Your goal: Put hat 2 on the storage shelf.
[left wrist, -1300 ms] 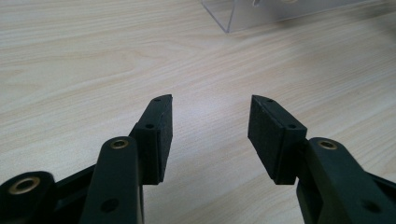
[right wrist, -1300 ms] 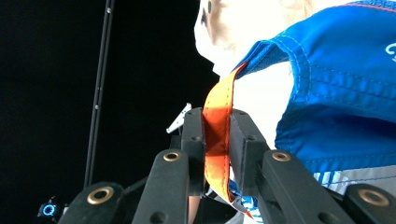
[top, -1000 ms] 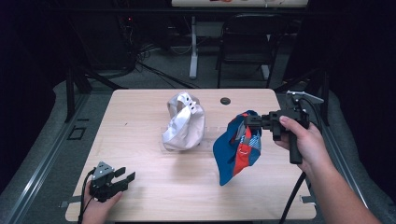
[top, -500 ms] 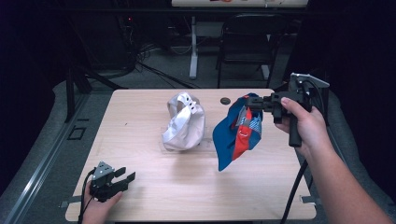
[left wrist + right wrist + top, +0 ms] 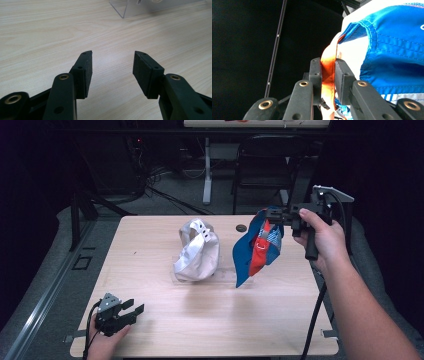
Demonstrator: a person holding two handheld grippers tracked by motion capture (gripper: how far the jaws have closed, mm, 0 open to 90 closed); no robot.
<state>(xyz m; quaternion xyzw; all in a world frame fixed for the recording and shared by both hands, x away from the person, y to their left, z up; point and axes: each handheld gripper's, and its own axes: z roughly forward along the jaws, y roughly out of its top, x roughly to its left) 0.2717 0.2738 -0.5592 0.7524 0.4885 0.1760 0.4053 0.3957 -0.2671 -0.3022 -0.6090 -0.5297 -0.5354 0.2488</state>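
A blue, red and white garment (image 5: 257, 245) hangs above the right half of the wooden table (image 5: 210, 320), lifted clear of the top. My right gripper (image 5: 280, 216) is shut on the garment's top edge, and an orange-red strip of the garment (image 5: 327, 75) sits pinched between the two jaws, with blue fabric (image 5: 394, 50) to the right. A white garment (image 5: 196, 251) lies heaped on a clear stand at the table's middle. My left gripper (image 5: 134, 309) rests open near the front left corner, nothing between its fingers (image 5: 85, 72).
A corner of the clear acrylic stand (image 5: 125, 10) lies ahead of the left gripper. A small dark round object (image 5: 241, 227) sits near the table's far edge. A black chair (image 5: 265, 170) and a table leg stand on the floor beyond.
My right gripper has risen and moved back-right with the blue garment, lifting it off the table until it hangs free. The left gripper has stayed put.
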